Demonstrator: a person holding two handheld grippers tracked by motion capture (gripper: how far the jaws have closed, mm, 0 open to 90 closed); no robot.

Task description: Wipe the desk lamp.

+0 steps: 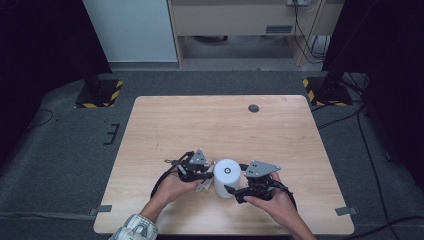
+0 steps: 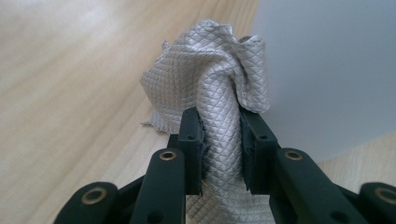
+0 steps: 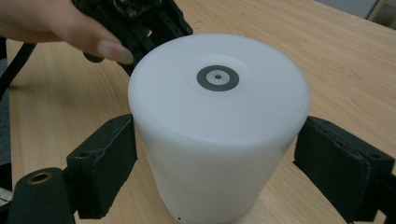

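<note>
A white round pot (image 1: 226, 177) stood upright near the front of the wooden table (image 1: 220, 125), between the two hands. It had a small grey ring (image 3: 217, 77) on its flat top.

The left gripper (image 2: 219, 140) had its jaws clamped on a grey cloth (image 2: 212, 88) with a tiny diamond pattern. The bunched cloth stood up from the jaws, just beside the pot's side; whether it touched the pot could not be told.

The right gripper (image 3: 217, 163) had its jaws on both sides of the pot. The left pad (image 3: 105, 158) touched the wall. The right pad (image 3: 341, 158) looked just off it, so the jaws were taken as apart, not squeezing.

In the right gripper view the left hand (image 3: 56, 23) and its gripper sat close behind the pot.

The table was light wood with a small dark round spot (image 1: 254, 108) near its far edge. Around it lay grey carpet (image 1: 65, 150). Two black stands with yellow and black striped feet (image 1: 100, 95) stood at the far corners, and cables (image 1: 360, 125) ran over the floor on the right. Pale furniture (image 1: 240, 20) stood behind.
</note>
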